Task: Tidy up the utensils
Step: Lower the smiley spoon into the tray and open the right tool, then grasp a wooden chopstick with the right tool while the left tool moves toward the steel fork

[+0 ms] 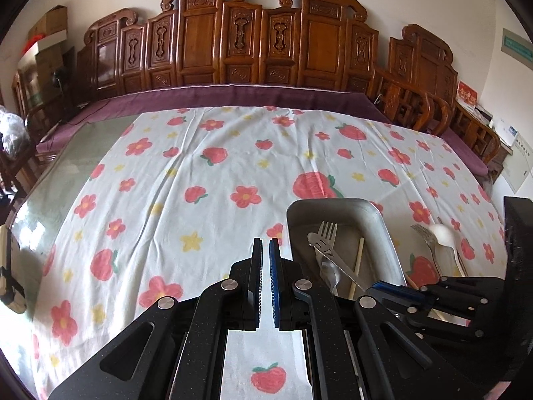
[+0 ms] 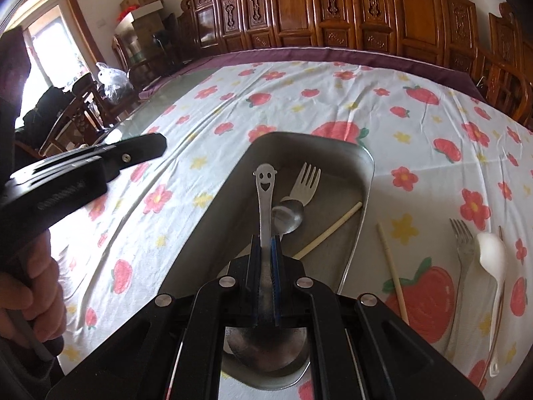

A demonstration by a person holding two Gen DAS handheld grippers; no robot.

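My right gripper [image 2: 265, 240] is shut on a metal spoon with a smiley face on its handle [image 2: 265, 183]. The handle points away from me over the metal tray [image 2: 366, 166], and its bowl shows under the fingers. In the tray lie a pale fork [image 2: 308, 180], a second metal spoon [image 2: 287, 216] and a chopstick [image 2: 333, 226]. On the cloth to the tray's right are another chopstick [image 2: 393, 273], a metal fork [image 2: 463, 243] and a white spoon [image 2: 491, 253]. My left gripper [image 1: 265, 243] is shut on nothing, left of the tray [image 1: 333, 205].
A white tablecloth with red flowers and strawberries [image 1: 200, 183] covers the glass-topped table [image 1: 83, 153]. Carved wooden chair backs [image 1: 233, 43] line the far side. A hand [image 2: 30, 293] holds the left gripper [image 2: 160, 145] at the left of the right wrist view.
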